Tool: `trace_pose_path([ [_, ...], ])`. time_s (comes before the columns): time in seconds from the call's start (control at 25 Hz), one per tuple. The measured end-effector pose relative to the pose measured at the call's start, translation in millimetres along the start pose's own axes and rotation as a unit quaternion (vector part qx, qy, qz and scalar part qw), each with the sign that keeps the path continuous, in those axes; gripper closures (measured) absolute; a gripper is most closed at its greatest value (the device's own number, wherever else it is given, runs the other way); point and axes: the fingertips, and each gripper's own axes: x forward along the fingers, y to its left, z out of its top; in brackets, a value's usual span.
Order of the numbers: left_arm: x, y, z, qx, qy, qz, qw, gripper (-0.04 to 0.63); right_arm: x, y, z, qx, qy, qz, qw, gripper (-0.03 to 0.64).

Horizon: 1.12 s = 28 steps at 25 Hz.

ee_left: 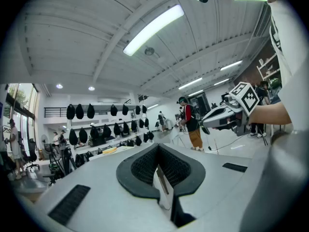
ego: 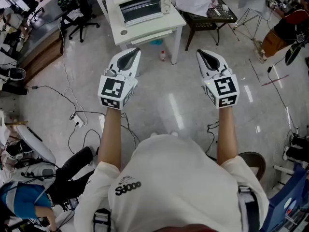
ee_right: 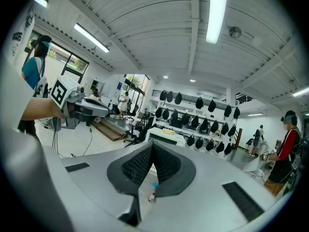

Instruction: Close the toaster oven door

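Toaster oven (ego: 145, 5) on wht table (ego: 147, 33), sm bottle (ego: 163, 56) on floor (ego: 169, 105), chair (ego: 79, 19) left

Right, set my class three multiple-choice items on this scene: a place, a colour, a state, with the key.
1. Where does the white box-shaped toaster oven stand? A floor; B white square table; C black chair.
2. What colour is the person's T-shirt? A white; B red; C green.
3. How are the left claw and right claw? A both shut, empty; B both wide open; C shut on a bottle.
Key: B, it sits on the tabletop; A, the shirt shows white; A, each gripper view shows pads together, nothing between.
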Motion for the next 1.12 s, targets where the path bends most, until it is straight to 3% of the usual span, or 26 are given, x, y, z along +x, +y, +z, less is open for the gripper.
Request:
trace_pose_path([
  [0.4,36,-3,-8,-0.013,0.015,0.023,0.9995,0.577,15,-35,-19,-0.001,0.008,0.022,1.0,0.609],
  [0.72,71,-8,-17,0.004,0.035,0.026,0.9991,0.577,41,-65,-28,0.04,-0.026,0.042,0.998,0.609],
  [1.12,166,82,-48,0.009,0.029,0.013,0.9994,0.577,152,-104,-42,0.027,-0.004,0.039,0.999,0.609],
])
